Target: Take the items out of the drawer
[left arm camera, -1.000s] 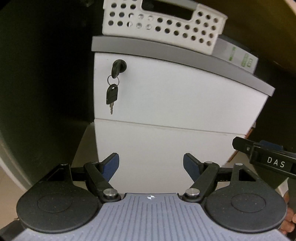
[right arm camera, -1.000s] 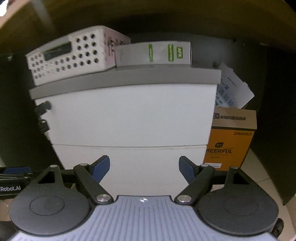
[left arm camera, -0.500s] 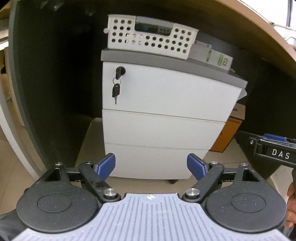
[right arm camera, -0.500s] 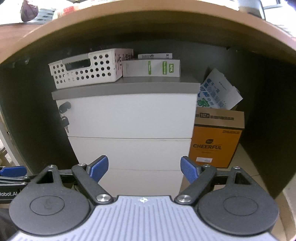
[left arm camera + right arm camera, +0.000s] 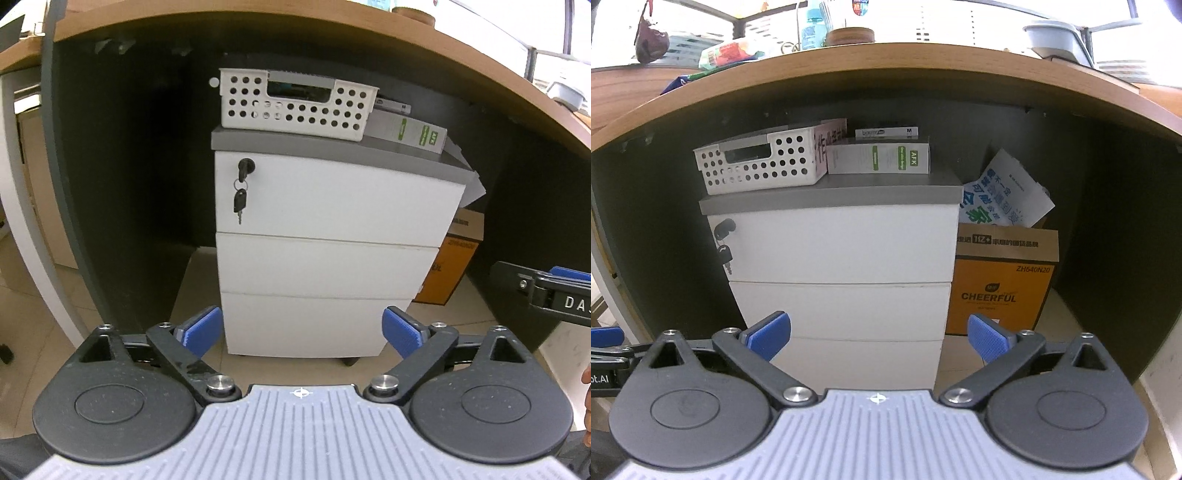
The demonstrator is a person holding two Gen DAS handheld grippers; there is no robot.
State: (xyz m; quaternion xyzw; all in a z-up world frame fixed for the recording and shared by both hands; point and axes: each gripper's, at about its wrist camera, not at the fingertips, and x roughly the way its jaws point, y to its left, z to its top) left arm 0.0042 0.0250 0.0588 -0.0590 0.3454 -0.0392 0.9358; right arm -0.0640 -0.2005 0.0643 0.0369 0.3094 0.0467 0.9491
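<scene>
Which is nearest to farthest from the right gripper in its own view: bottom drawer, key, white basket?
From the right gripper:
1. Bottom drawer, straight ahead, low, between the open fingers.
2. Key, upper left, hanging at the top drawer's lock.
3. White basket, on the cabinet top, left, set higher and farther back.

Ahead of my tongs, the pale tiled floor (image 5: 1067, 314) under the desk carries a white three-drawer cabinet (image 5: 842, 273), which from my right tongs sits dead ahead between the fingers, with an orange box (image 5: 1001, 291) on the floor just beside it, ahead of the right finger. The cabinet's grey top (image 5: 332, 146) holds a white basket (image 5: 295, 105) on its left part, and a flat white box (image 5: 406, 133) just right of it.
</scene>
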